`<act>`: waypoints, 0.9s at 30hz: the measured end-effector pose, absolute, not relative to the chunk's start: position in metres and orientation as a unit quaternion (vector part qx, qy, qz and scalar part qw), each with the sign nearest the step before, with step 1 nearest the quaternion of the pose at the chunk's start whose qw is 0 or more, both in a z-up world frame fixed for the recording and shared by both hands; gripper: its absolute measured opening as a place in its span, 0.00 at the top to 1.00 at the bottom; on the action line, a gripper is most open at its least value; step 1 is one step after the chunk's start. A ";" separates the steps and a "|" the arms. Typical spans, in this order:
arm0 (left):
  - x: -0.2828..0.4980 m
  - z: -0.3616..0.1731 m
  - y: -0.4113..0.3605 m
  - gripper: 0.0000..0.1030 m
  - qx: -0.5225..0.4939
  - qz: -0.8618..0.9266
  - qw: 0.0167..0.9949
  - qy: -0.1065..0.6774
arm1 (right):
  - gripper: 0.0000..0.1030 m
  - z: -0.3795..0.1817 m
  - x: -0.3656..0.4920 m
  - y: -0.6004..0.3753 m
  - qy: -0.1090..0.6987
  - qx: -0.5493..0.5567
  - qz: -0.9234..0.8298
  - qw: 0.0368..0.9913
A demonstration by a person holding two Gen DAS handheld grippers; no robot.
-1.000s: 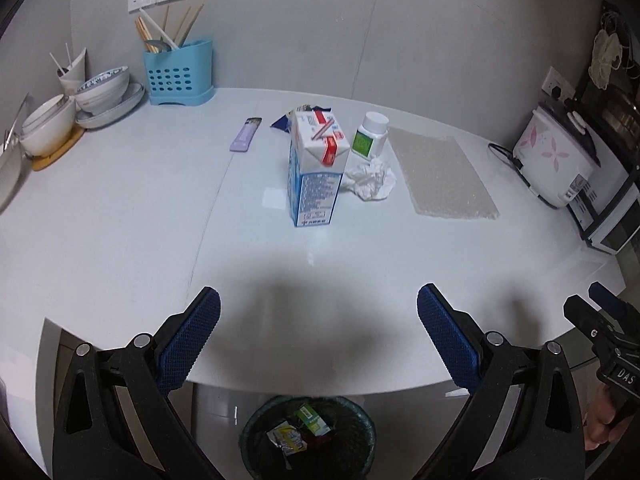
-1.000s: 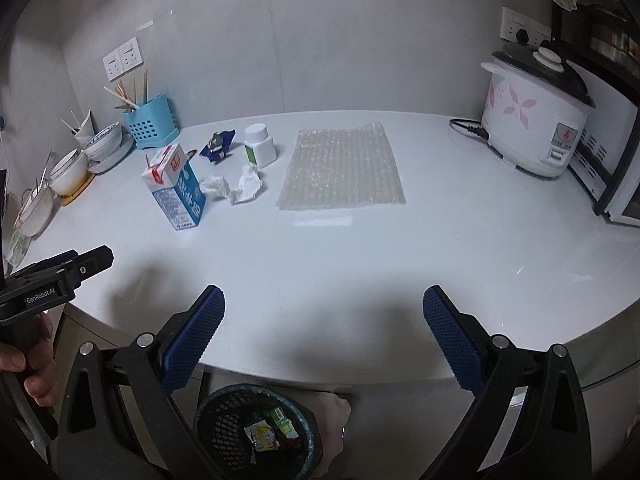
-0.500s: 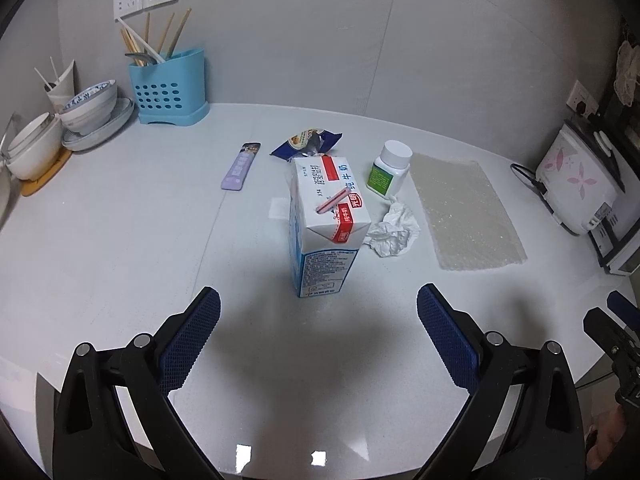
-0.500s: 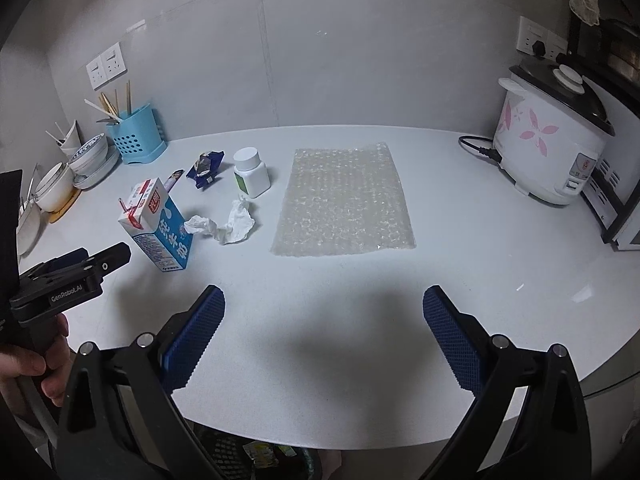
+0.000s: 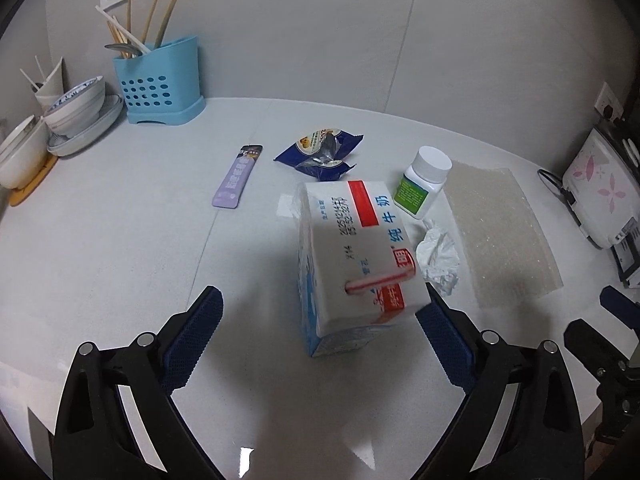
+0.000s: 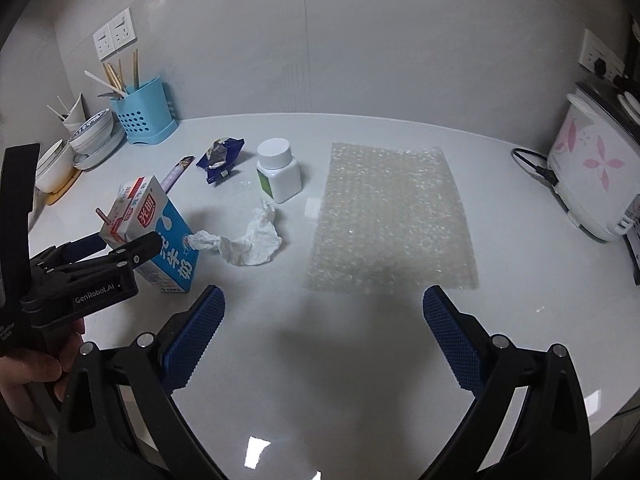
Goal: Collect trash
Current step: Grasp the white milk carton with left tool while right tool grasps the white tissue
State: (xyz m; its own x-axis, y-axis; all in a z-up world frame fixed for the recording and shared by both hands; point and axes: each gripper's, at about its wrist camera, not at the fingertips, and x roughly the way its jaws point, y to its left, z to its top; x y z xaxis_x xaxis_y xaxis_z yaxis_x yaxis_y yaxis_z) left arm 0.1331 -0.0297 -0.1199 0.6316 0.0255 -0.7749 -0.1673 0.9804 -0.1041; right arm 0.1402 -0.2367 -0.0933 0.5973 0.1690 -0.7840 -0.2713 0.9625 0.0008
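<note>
A blue and white milk carton [image 5: 352,264] with a straw stands upright on the white counter, also in the right wrist view [image 6: 160,236]. My left gripper [image 5: 318,344] is open, its pads level with the carton's near side, not touching. Beside the carton lie a crumpled tissue [image 5: 438,258] [image 6: 250,242], a blue snack wrapper [image 5: 322,154] [image 6: 220,156], a purple sachet [image 5: 238,176] and a sheet of bubble wrap [image 6: 390,216] [image 5: 500,236]. My right gripper [image 6: 324,338] is open and empty above the counter's front, in front of the bubble wrap.
A white pill bottle [image 5: 422,186] [image 6: 280,170] stands behind the tissue. A blue utensil holder [image 5: 158,80] and stacked bowls [image 5: 76,116] sit at the back left. A rice cooker [image 6: 596,176] stands at the right.
Both grippers have moved forward over the counter. The left one has closed in on the milk carton, which now sits between its open fingers. The bin below the counter has left view.
</note>
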 end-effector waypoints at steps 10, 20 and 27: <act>0.164 -0.133 -0.005 0.58 -0.061 0.036 0.893 0.444 | 0.07 -0.135 0.201 -0.181 0.456 -0.090 0.177 0.868; 0.155 -0.127 0.042 0.62 -0.059 0.037 0.888 0.455 | 0.15 -0.169 0.228 -0.145 0.483 -0.096 0.175 0.852; 0.144 -0.123 0.060 0.62 -0.075 0.035 0.883 0.463 | 0.42 -0.182 0.238 -0.124 0.505 -0.104 0.170 0.840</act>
State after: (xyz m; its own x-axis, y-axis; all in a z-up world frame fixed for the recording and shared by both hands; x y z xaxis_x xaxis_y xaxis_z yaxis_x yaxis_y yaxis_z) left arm 0.1444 0.0600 -0.1231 0.5693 -0.0075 -0.8221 -0.1308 0.9864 -0.0997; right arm 0.2381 -0.1242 -0.1820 0.4328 0.1817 -0.8830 -0.3912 0.9203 -0.0023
